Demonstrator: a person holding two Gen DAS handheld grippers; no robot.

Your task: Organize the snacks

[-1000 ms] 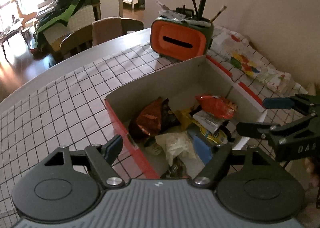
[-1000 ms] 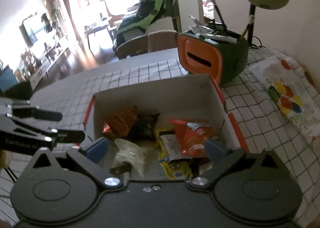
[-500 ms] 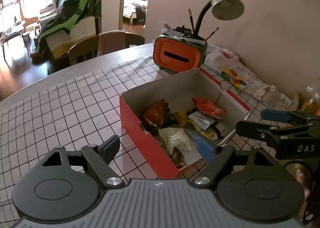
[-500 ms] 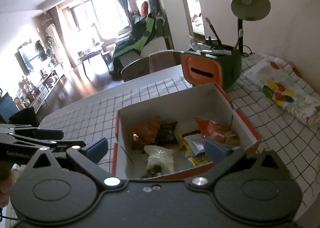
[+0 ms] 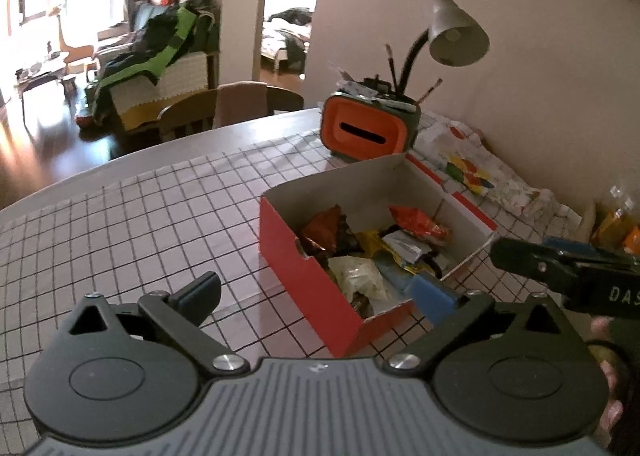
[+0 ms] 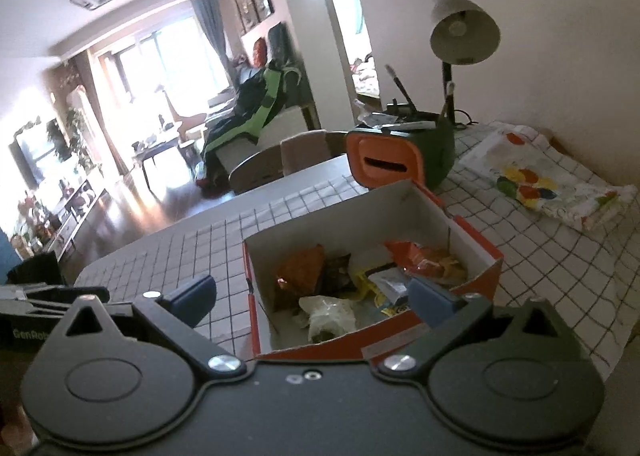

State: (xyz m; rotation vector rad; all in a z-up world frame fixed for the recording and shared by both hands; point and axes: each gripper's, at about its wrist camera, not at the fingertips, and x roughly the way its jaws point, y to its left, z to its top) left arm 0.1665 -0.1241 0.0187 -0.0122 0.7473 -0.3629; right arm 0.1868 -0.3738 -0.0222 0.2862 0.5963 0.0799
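Note:
An open red cardboard box (image 5: 292,256) stands on the checked tablecloth and holds several snack packets: an orange packet (image 5: 418,222), a brown-orange packet (image 5: 324,234), a yellow packet (image 5: 372,240) and a pale bag (image 5: 360,278). The box also shows in the right wrist view (image 6: 476,240). My left gripper (image 5: 316,292) is open and empty, held above and in front of the box's near corner. My right gripper (image 6: 316,292) is open and empty, above the box's near edge. The right gripper's fingers (image 5: 560,264) show at the right of the left wrist view.
An orange and green pen holder (image 5: 364,132) and a desk lamp (image 5: 456,32) stand behind the box. A patterned pack (image 5: 480,172) lies by the wall. Yellow packets (image 5: 616,224) sit at the far right. Chairs (image 5: 224,112) stand past the table's far edge.
Both grippers have pulled back and up from the box, which now looks smaller and farther. Both stayed open and empty. The snacks in the box have not moved.

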